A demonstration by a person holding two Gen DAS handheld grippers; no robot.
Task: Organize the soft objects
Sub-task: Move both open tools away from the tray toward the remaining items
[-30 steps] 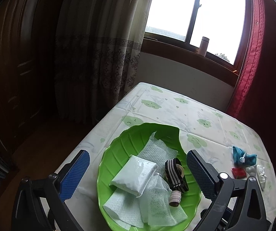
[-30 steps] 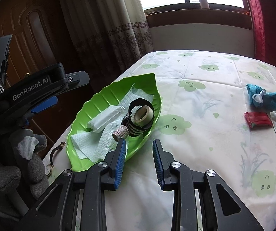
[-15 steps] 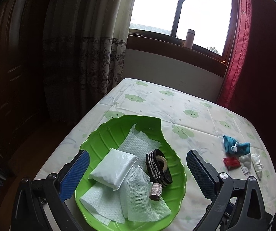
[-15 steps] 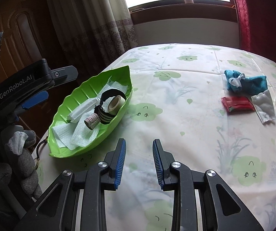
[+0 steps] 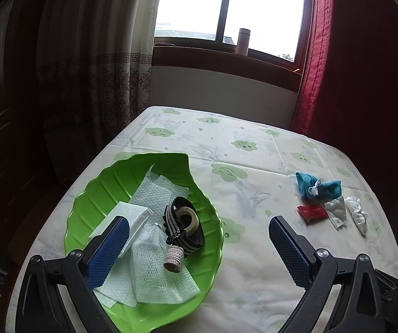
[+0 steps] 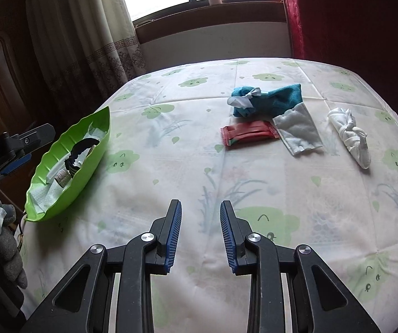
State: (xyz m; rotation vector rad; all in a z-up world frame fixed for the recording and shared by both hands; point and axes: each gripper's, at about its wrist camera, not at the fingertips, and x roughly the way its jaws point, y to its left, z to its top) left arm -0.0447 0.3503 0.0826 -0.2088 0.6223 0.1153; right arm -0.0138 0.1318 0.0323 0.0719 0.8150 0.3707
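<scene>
leaf tray (image 5: 93,194) green; packet (image 6: 249,134) red; cloth bundle (image 6: 271,98) teal; band (image 5: 183,231) black-white striped

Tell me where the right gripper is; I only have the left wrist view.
Observer: The right gripper hovers over bare tablecloth, short of the loose items, jaws parted and holding nothing.
Operator: What lies ahead of it?
Observer: The red packet is nearly straight ahead, its right end against the white pouch.
Operator: Anything near my own gripper that I miss?
Observer: A grey-gloved hand sits at the table's edge, by the near end of the green tray.
</scene>
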